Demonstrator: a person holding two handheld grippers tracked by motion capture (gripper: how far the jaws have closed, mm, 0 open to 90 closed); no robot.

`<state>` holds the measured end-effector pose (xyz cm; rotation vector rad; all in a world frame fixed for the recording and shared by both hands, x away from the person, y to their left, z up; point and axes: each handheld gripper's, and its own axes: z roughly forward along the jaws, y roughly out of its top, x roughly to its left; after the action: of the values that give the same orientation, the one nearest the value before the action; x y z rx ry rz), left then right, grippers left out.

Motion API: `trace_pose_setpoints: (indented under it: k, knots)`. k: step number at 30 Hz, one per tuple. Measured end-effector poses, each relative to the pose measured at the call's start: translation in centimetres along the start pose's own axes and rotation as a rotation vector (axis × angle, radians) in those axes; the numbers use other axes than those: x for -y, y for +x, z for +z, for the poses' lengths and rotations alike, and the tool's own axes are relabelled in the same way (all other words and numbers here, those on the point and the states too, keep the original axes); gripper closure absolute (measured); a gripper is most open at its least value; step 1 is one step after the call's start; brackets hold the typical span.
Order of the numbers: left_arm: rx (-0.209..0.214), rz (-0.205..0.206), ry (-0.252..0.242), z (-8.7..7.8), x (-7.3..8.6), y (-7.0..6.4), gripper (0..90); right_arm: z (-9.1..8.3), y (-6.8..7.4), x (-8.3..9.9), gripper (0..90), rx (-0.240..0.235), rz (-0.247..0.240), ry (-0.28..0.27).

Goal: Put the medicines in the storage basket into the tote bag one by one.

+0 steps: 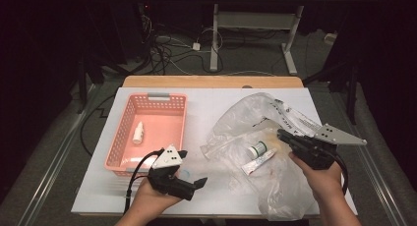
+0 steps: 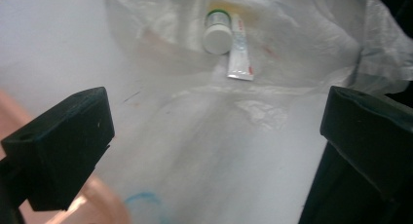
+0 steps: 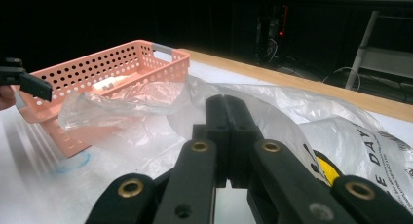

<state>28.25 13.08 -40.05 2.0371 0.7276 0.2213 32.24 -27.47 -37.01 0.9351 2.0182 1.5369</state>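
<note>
A: Quick one. Where's your right gripper [image 1: 281, 133]?

B: Over the right half of the table [image 1: 206, 100], at the clear plastic bag [image 1: 255, 132]. In the right gripper view my jaws are pressed together, tips touching. The bag film lies right around them, but I can't tell if any of it is pinched between.

A: And the left?

B: My left gripper [image 1: 199, 183] sits near the table's front edge, just right of the basket's front corner. Its jaws stand wide apart with nothing between them; in the left gripper view they frame bare table and the near edge of the bag.

A: What's in the bag?

B: A small white bottle with a green band [image 1: 257, 149] and a white tube [image 1: 257, 161], lying side by side and touching, about mid-bag, toward the table's right side. In the left gripper view they lie ahead of my jaws, bottle [image 2: 217, 31] left, tube [image 2: 240, 47] right, well apart from the jaws.

A: Basket?

B: The pink basket [image 1: 129, 125] sits on the left half of the table, grey handle at the far end. One small white bottle [image 1: 139, 132] lies inside, near the middle. The bag's open mouth points at the basket and ends just beside its right wall.
</note>
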Motion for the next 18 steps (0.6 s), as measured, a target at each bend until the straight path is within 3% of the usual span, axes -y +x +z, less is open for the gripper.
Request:
trace_pose_setpoints:
  k: [9, 18]
  knots:
    - [-0.099, -0.048, -0.005, -2.1, 1.4, 3.4, 0.0, -0.1, 0.0, 0.1, 90.0, 0.001, 0.003, 0.001]
    - [-0.154, -0.101, -0.022, -3.5, 2.2, 5.6, 0.0, 0.1, 0.0, 0.2, 90.0, 0.003, 0.003, 0.005]
